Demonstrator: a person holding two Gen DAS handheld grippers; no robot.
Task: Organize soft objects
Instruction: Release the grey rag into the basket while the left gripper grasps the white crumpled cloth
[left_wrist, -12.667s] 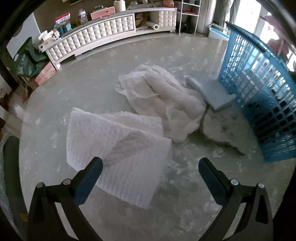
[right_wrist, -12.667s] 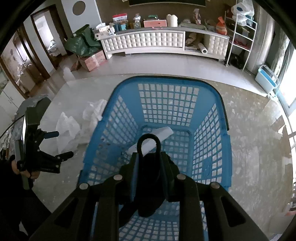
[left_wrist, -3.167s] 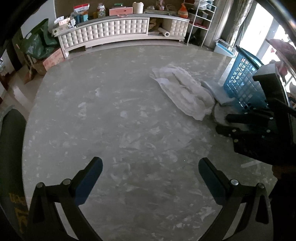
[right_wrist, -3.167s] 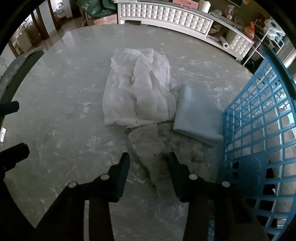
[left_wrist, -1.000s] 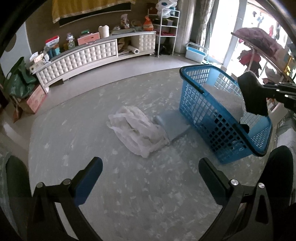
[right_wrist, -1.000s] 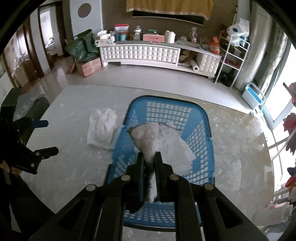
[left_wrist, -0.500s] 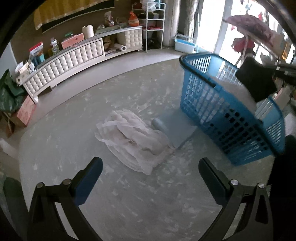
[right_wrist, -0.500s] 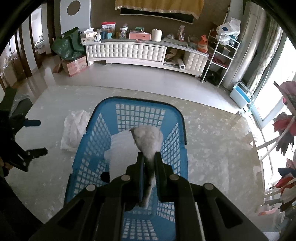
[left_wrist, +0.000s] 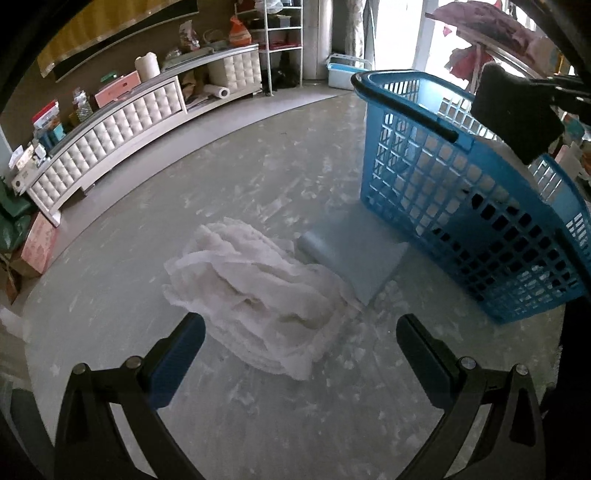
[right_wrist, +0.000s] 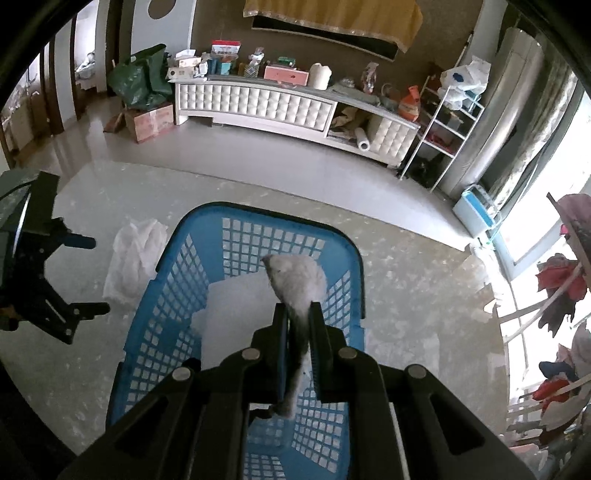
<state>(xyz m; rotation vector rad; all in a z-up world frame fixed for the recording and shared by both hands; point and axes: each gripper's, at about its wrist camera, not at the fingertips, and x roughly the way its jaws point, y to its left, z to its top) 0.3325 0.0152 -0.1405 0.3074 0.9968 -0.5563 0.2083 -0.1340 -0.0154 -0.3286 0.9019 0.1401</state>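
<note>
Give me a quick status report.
Right gripper shut on grey cloth above blue basket. Left gripper open, over white cloth. Nothing blocking.

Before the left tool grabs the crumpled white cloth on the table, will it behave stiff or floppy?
Probably floppy: the white cloth lies in loose, rumpled folds. It looks thin and layered, so likely light. Pinched at one spot, the rest would probably hang and trail.

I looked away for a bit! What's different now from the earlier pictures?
The right gripper picked the grey cloth off the table and now holds it over the blue basket. The quilted white cloth went into the basket. The open left gripper came closer to the crumpled white cloth, which hasn't moved.
</note>
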